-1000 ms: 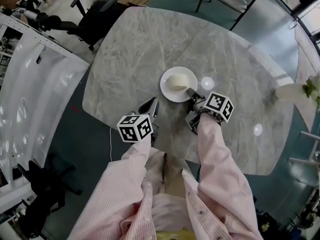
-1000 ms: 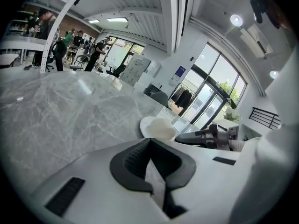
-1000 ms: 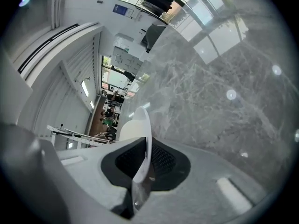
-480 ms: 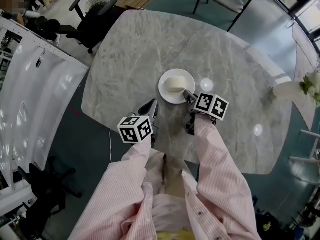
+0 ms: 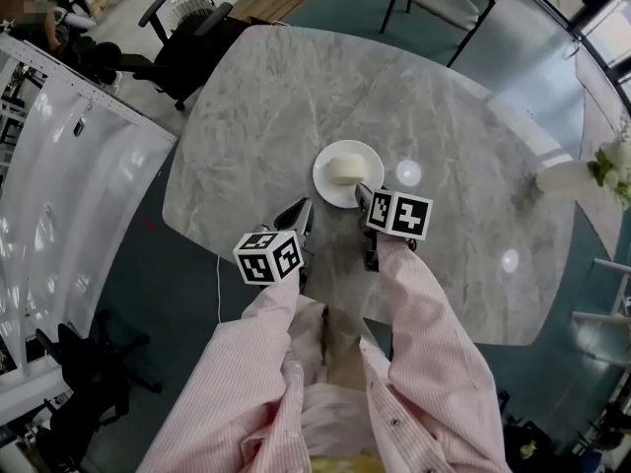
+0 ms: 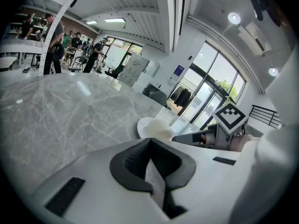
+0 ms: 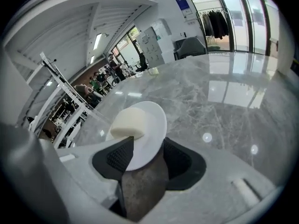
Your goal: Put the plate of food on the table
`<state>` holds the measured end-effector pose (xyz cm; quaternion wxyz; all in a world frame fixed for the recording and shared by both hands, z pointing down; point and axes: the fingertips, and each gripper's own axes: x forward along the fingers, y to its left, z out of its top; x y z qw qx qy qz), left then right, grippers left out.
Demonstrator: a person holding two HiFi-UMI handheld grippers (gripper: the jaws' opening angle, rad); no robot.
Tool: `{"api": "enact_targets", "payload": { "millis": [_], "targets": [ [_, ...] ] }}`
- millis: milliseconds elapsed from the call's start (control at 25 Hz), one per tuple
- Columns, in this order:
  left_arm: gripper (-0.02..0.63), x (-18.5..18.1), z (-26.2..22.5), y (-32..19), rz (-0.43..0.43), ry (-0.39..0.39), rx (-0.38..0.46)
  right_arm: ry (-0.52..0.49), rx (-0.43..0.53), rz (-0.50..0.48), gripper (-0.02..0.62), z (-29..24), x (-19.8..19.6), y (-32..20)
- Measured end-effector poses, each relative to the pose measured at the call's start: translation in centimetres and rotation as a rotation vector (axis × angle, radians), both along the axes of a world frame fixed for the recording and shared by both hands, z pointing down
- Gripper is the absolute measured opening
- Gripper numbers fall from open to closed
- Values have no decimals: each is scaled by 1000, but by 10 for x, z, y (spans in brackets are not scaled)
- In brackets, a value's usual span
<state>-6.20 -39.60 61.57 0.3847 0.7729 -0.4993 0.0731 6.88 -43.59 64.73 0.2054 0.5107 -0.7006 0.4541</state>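
- Plate: one, white and round. It lies flat on the grey marble table, so the placing looks done.
- Food: one pale, rounded block, at the plate's centre. It appears to lie loose.
- Right gripper: at the plate's near rim. Its jaws have just been opening and now stand wide. The rim lies between the pads, but they do not press on it, so the plate is released.
- Left gripper: near the plate, on its left and towards the person. The jaws are drawn together with nothing between them.
- Handling (a judgement): the plate looks stiff, smooth, fairly light and breakable. Its thin rim is the one sound place to pinch, preferably the near edge. It should be kept level, since the food could slide.
- Count: one plate, one piece of food, one table, two grippers.
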Motion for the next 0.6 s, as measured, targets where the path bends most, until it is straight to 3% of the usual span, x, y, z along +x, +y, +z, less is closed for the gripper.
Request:
{"api": "enact_targets", "payload": {
  "millis": [320,600],
  "targets": [
    [-3,2,-5,4,5,-1,10,19,30,-18,189,-7,6,7],
    [-3,9,-31,10,50,-27,79,34,104,-64,166,-30,15,20]
  ]
}}
